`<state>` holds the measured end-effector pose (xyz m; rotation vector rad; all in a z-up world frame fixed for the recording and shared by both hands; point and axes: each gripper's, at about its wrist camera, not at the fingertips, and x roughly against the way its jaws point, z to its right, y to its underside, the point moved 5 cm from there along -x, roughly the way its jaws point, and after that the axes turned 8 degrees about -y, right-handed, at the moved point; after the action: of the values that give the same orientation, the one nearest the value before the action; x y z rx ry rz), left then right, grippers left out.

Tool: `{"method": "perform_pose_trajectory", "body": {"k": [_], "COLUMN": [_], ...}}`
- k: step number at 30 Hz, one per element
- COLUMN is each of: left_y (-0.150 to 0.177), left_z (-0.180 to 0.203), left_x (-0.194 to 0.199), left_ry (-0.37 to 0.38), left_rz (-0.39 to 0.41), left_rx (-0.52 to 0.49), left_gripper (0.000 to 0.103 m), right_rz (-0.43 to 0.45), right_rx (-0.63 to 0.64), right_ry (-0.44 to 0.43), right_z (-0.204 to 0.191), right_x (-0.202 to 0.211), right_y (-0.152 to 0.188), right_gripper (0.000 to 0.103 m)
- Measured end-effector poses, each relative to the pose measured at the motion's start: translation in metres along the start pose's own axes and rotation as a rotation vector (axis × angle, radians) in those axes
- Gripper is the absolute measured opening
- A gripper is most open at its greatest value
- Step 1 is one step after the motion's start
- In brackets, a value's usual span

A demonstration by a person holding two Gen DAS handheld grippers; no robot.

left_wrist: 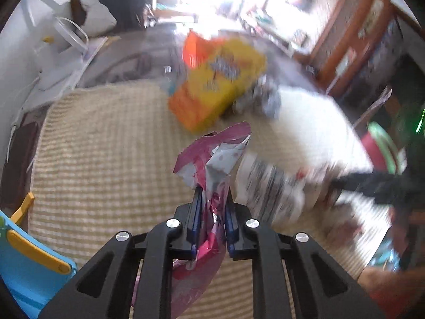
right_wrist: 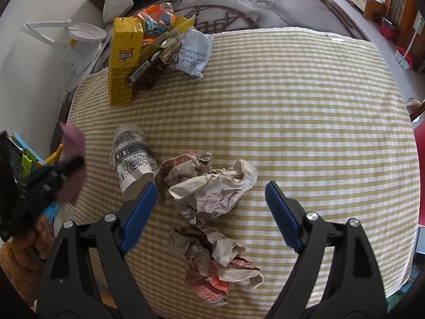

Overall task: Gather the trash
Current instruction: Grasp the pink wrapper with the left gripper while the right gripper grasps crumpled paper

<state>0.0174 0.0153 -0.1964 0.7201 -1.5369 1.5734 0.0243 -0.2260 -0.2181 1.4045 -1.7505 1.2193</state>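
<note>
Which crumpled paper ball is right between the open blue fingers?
The pale crumpled wrapper in the middle, beside the tipped paper cup. It lies between the right gripper's open fingers; the redder wad sits closer to the camera, the bluish-white one far off.

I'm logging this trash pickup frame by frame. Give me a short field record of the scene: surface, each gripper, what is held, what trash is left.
surface: striped beige and white tablecloth
left gripper: shut on crumpled pink foil wrapper
right gripper: open, holding nothing, above crumpled white paper wad
loose trash near: paper cup with blue floral print lying on its side; crumpled red and white wrapper
loose trash far: tall yellow carton, dark flat box, crumpled pale blue paper
</note>
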Motion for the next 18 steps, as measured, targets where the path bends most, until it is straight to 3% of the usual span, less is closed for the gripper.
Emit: {"method": "perform_pose_trajectory", "body": {"k": [6,9,11,18], "left_y": [-0.028,-0.034,-0.041,-0.047], "left_z": [0.019,0.028,0.029,0.025], "left_x": [0.018,0.019,0.017,0.012], "left_ry": [0.055,0.066,0.069,0.074], "left_rz": [0.064,0.076,0.071,0.058], "left_rx": [0.04,0.049,0.059,0.096], "left_gripper": [0.013,0.013,0.013,0.013], "right_rz": [-0.011,-0.021,-0.038,0.037], "right_rx": [-0.003,-0.001,-0.006,0.022], "right_ry": [-0.015,-0.02,-0.027,-0.022], "right_z": [-0.002,-0.003,-0.002,-0.008], "right_x": [-0.01,-0.013,-0.018,-0.001], "right_y": [-0.001,-0.001,0.001,-0.007], "right_gripper": [0.081,0.066,0.05,0.036]}}
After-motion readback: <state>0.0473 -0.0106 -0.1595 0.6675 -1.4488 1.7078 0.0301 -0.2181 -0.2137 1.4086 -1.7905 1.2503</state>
